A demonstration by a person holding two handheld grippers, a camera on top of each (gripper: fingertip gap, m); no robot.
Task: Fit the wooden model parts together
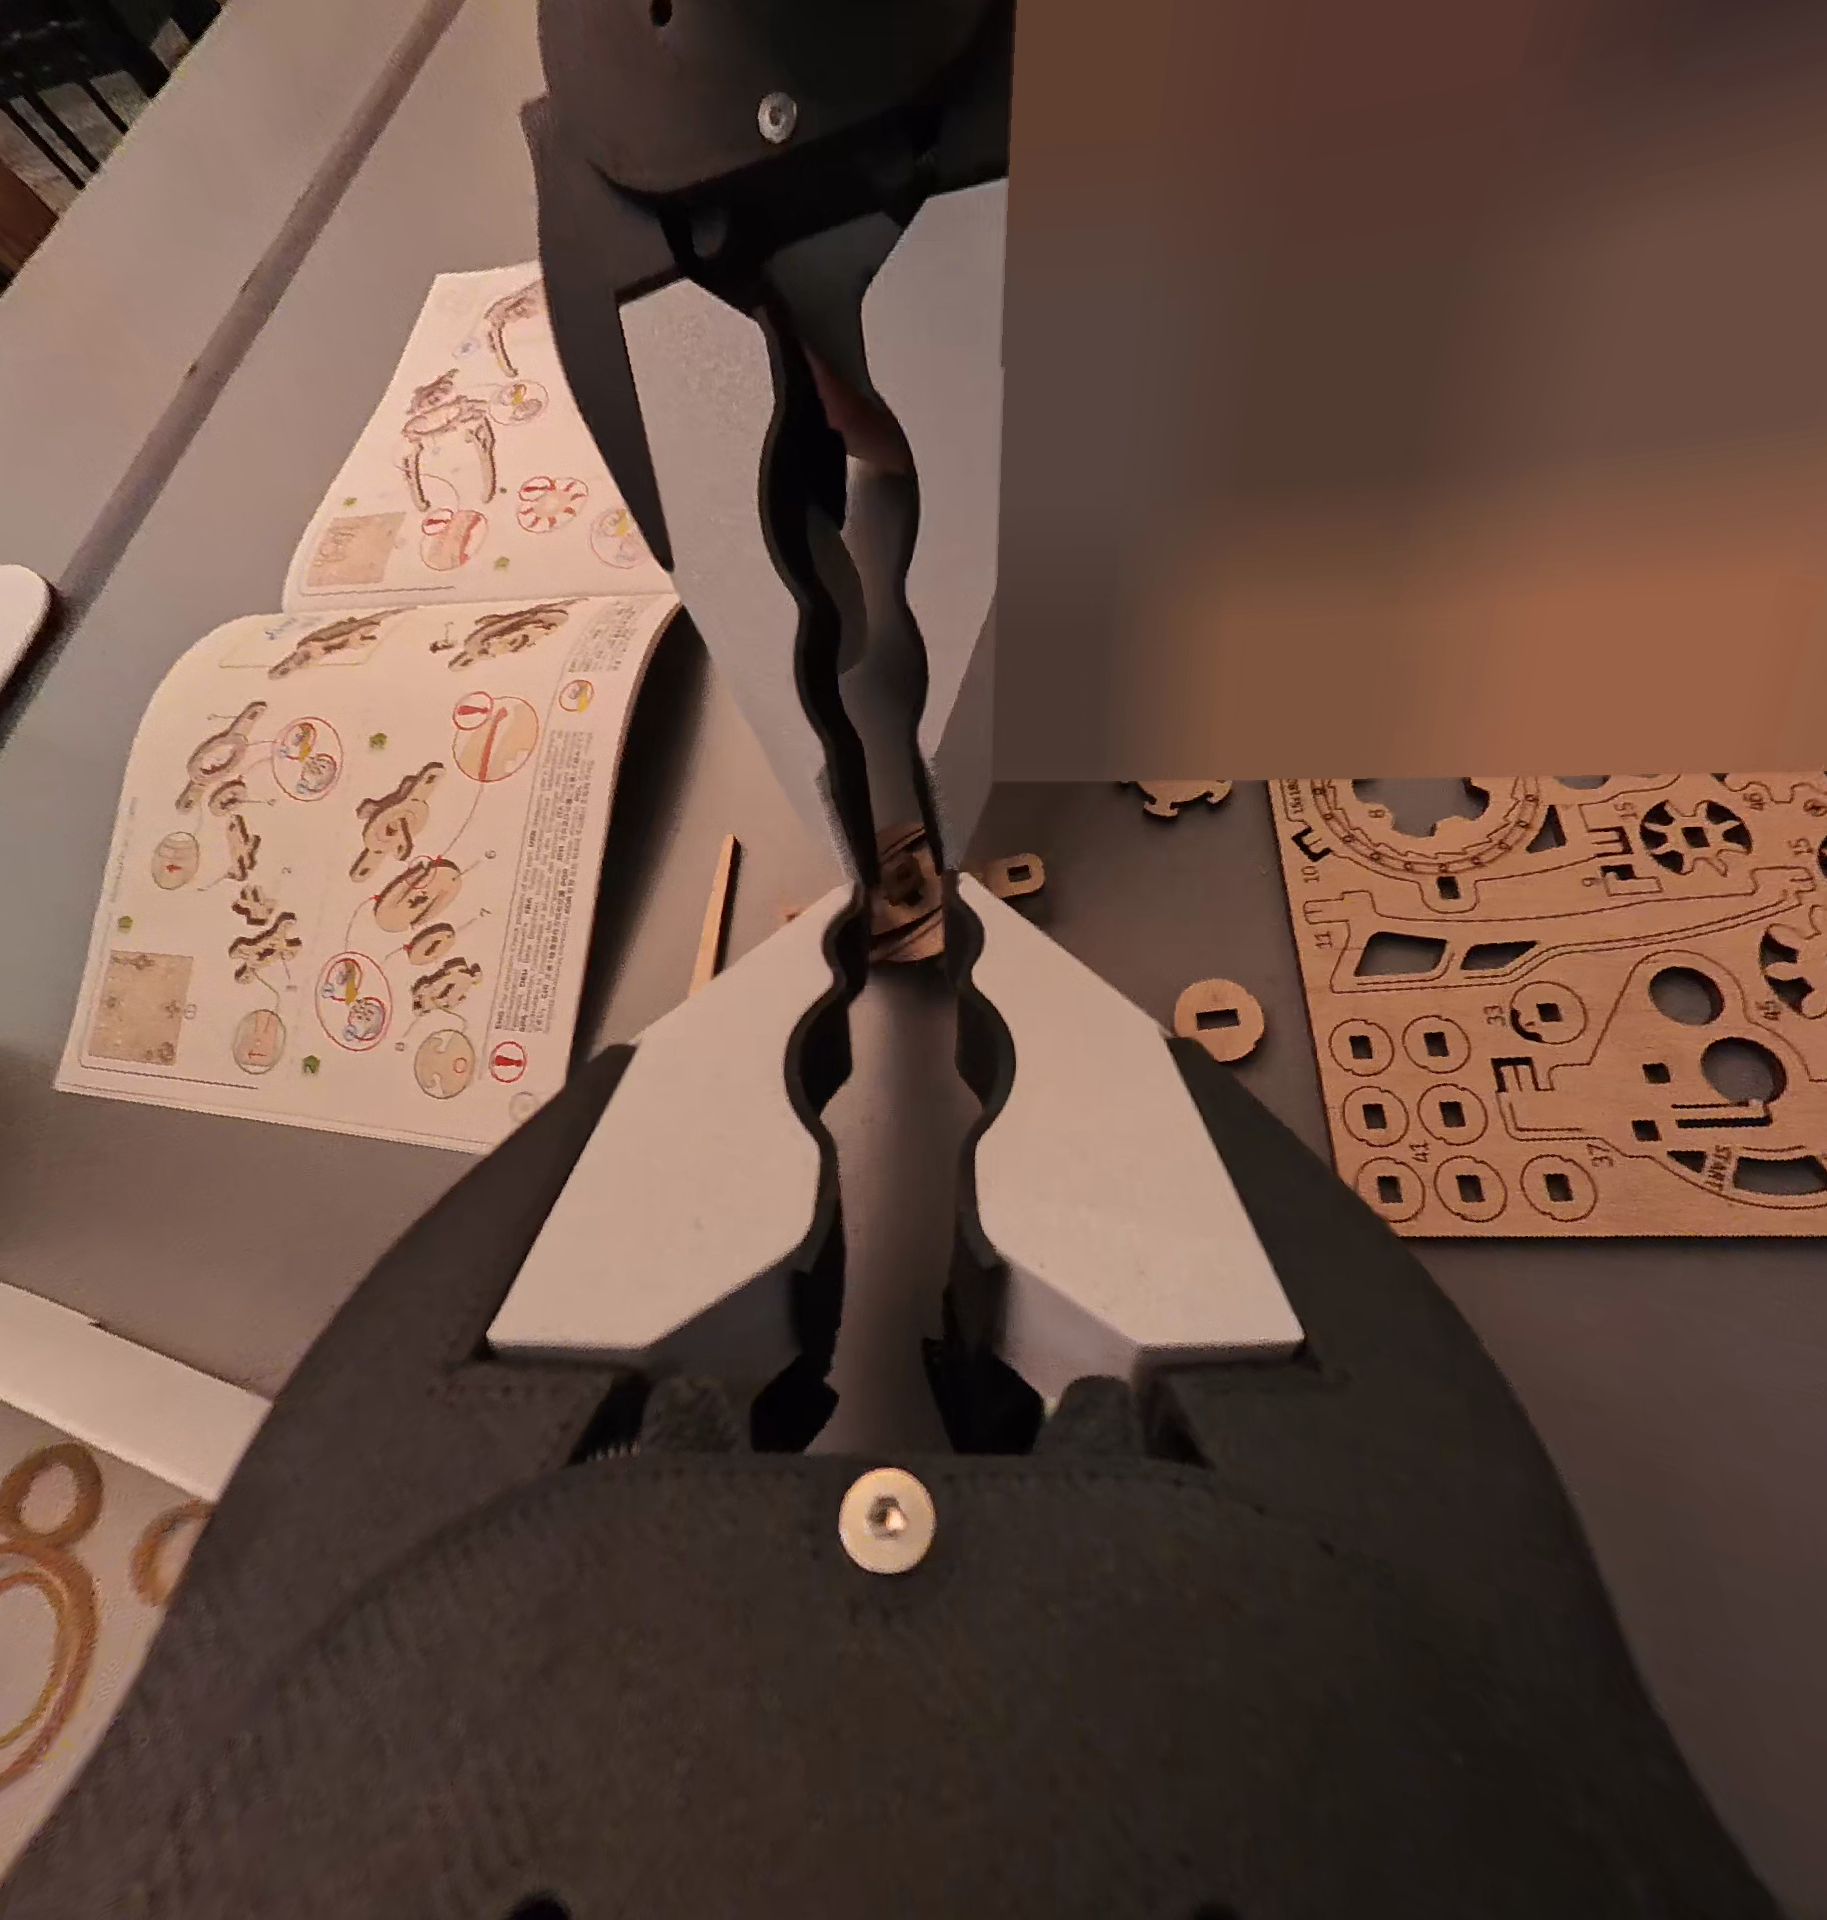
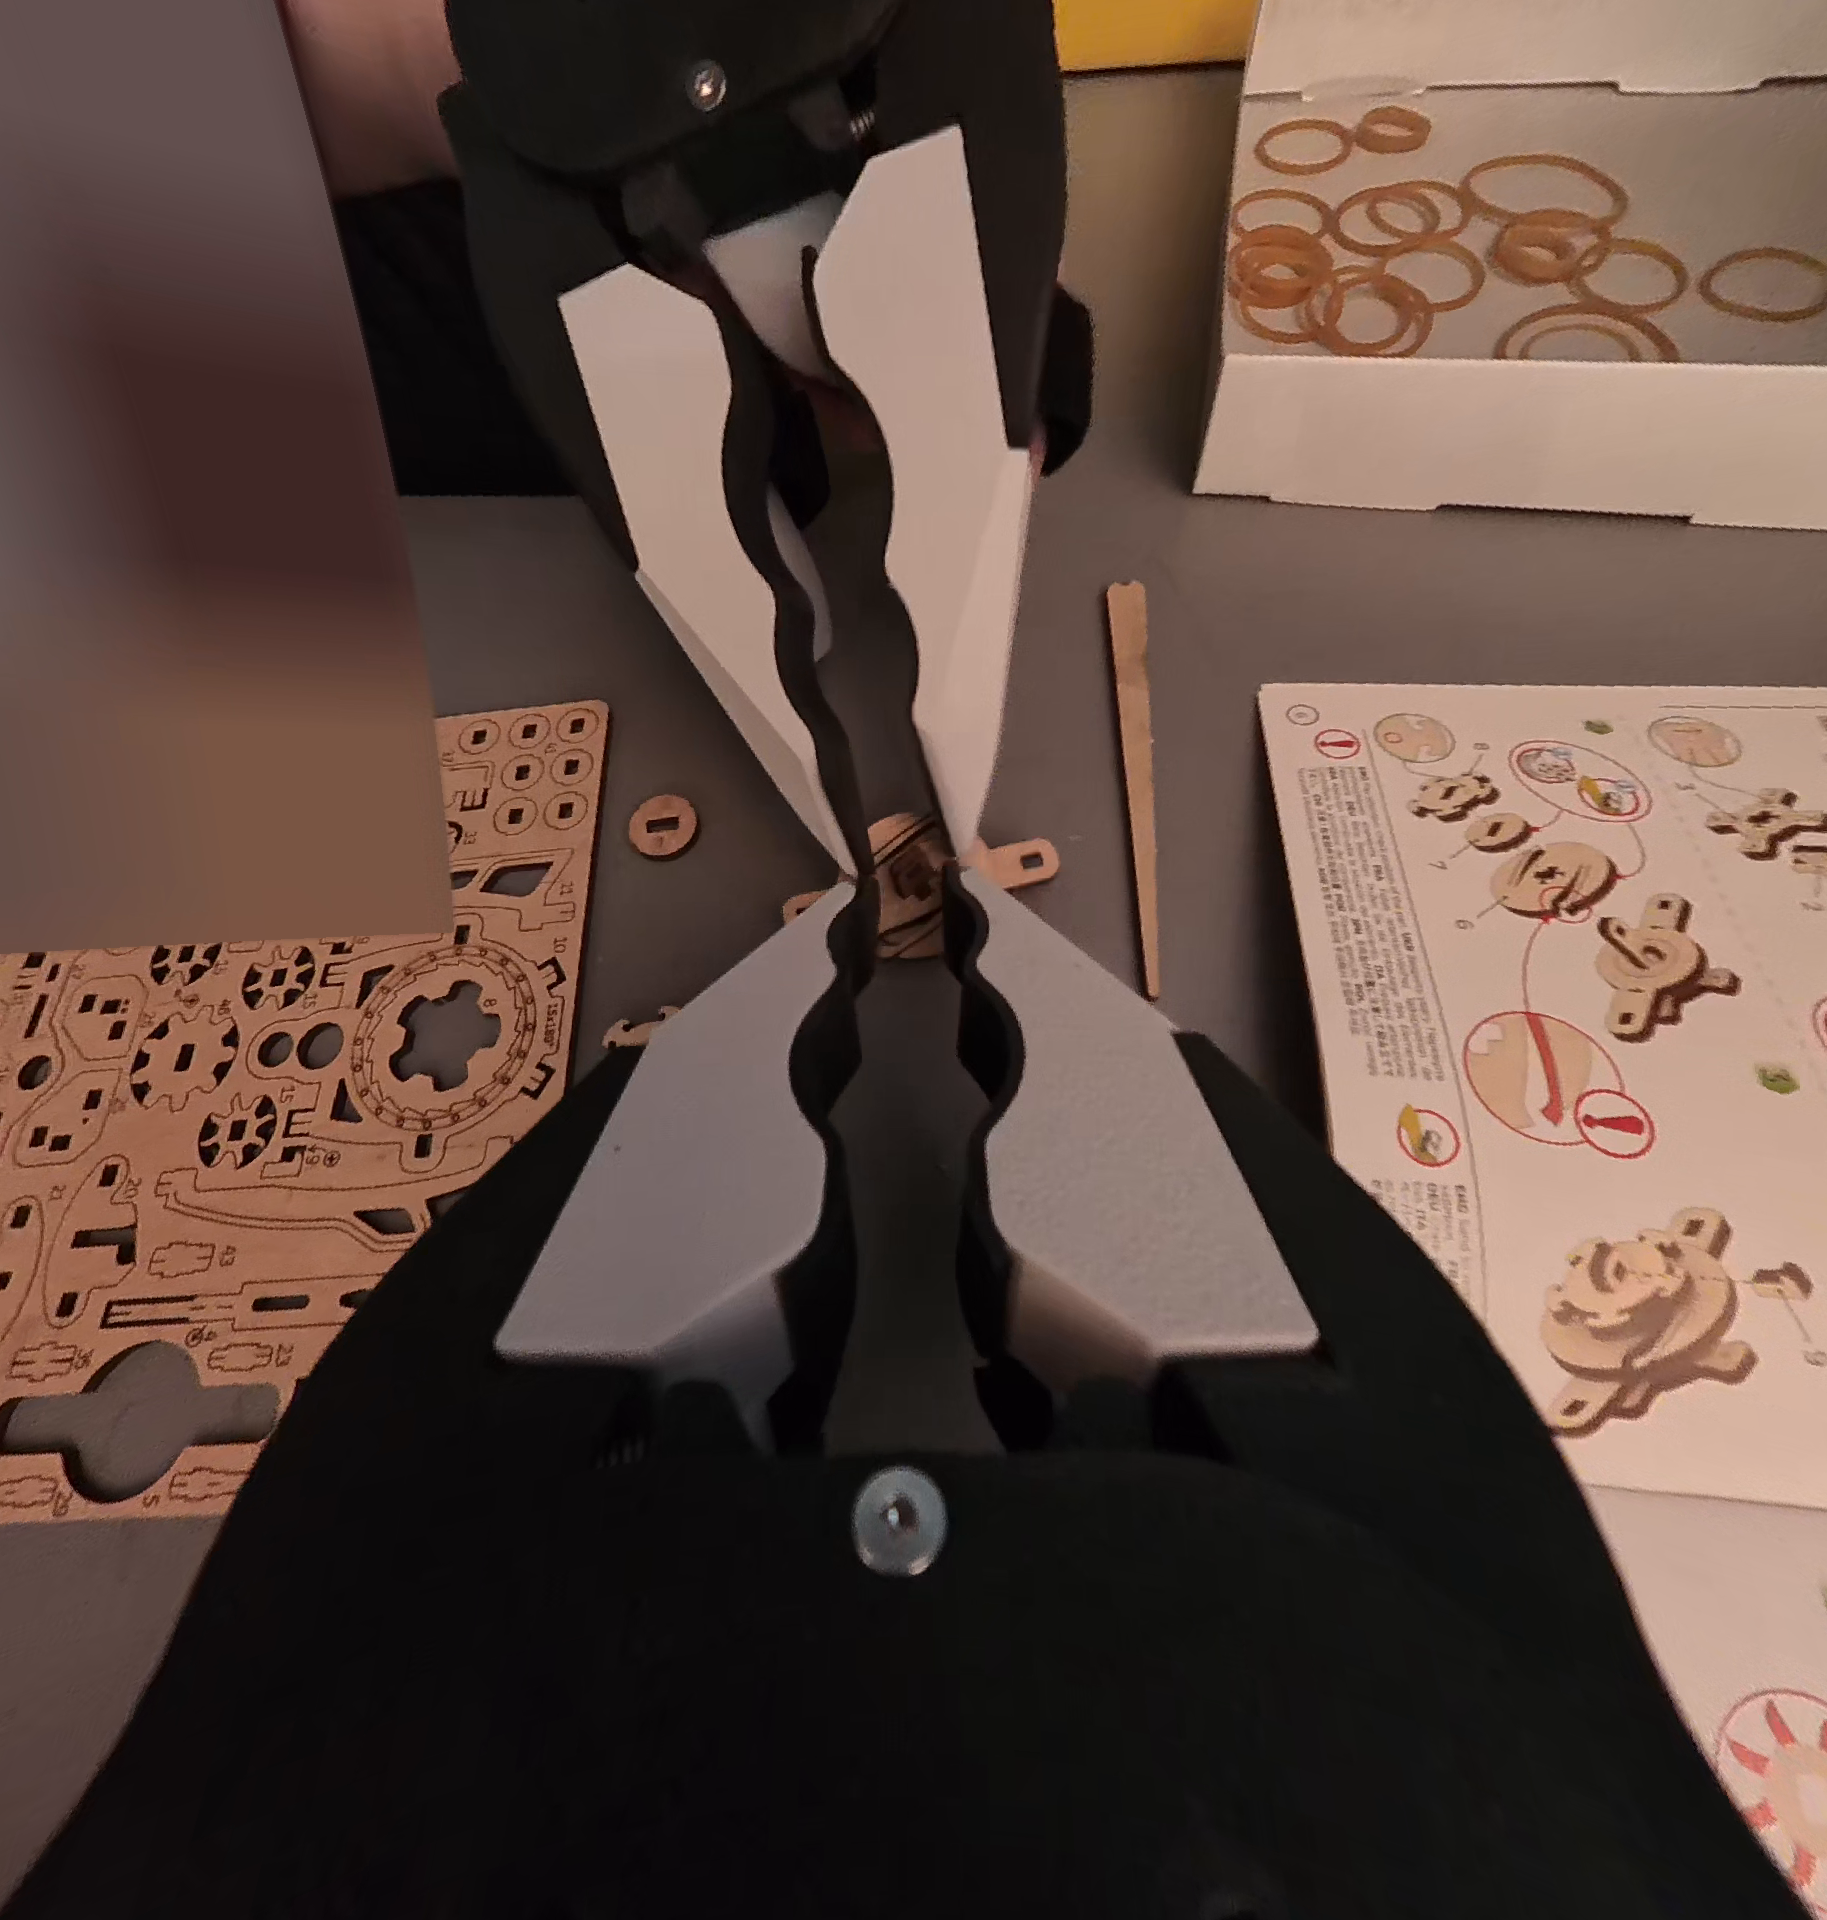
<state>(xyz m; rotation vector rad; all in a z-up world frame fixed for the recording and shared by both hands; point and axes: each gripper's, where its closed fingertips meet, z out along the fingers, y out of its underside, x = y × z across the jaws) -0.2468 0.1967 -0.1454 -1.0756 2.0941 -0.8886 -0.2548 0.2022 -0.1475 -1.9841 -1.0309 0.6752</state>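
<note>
A small round wooden assembly [image 1: 904,925] is held just above the grey table between the two grippers, which meet tip to tip. My left gripper [image 1: 904,896] is shut on its near side. My right gripper [image 1: 893,831] comes in from the far side and grips the same piece. In the right wrist view my right gripper [image 2: 909,888] is shut on the assembly [image 2: 907,920], and the left gripper [image 2: 909,847] faces it. Most of the assembly is hidden by the fingers.
A laser-cut plywood parts sheet [image 1: 1563,987] [image 2: 213,1091] and an open instruction booklet [image 1: 369,831] [image 2: 1563,1039] lie on either side. Loose parts lie nearby: a round disc [image 1: 1215,1023] [image 2: 665,826], a tab piece [image 1: 1013,871] [image 2: 1023,857], a wooden stick [image 1: 722,914] [image 2: 1132,790]. A white box [image 2: 1511,436] holds rubber bands. The wooden stick [image 1: 722,914] is about equally far from each gripper, around 4 cm. The right camera catches it too, in the right wrist view [image 2: 1141,907].
</note>
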